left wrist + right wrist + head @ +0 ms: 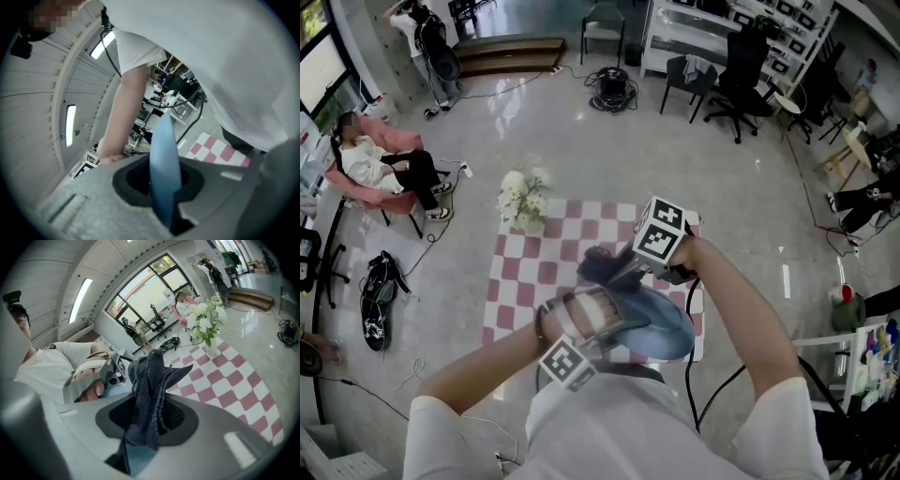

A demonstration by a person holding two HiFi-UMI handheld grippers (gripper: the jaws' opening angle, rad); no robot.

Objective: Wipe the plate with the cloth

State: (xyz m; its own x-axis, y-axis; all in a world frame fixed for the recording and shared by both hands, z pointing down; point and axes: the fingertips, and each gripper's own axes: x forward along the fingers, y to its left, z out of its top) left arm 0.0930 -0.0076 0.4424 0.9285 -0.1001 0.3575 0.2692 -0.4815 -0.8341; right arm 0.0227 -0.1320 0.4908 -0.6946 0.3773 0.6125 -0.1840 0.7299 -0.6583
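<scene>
Left gripper (165, 213) clamps the smooth blue plate (164, 159) by its thin rim; right gripper (140, 441) pinches a crumpled dark knit cloth (147, 380), both over the checkered tablecloth (525, 272)'s right half

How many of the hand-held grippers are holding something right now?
2. The left hand-held gripper grips the blue plate by its edge; the right hand-held gripper grips the dark cloth.

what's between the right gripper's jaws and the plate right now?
Only the dark cloth, bunched in the right gripper, with the blue plate just behind it. Shows in the right gripper view.
</scene>
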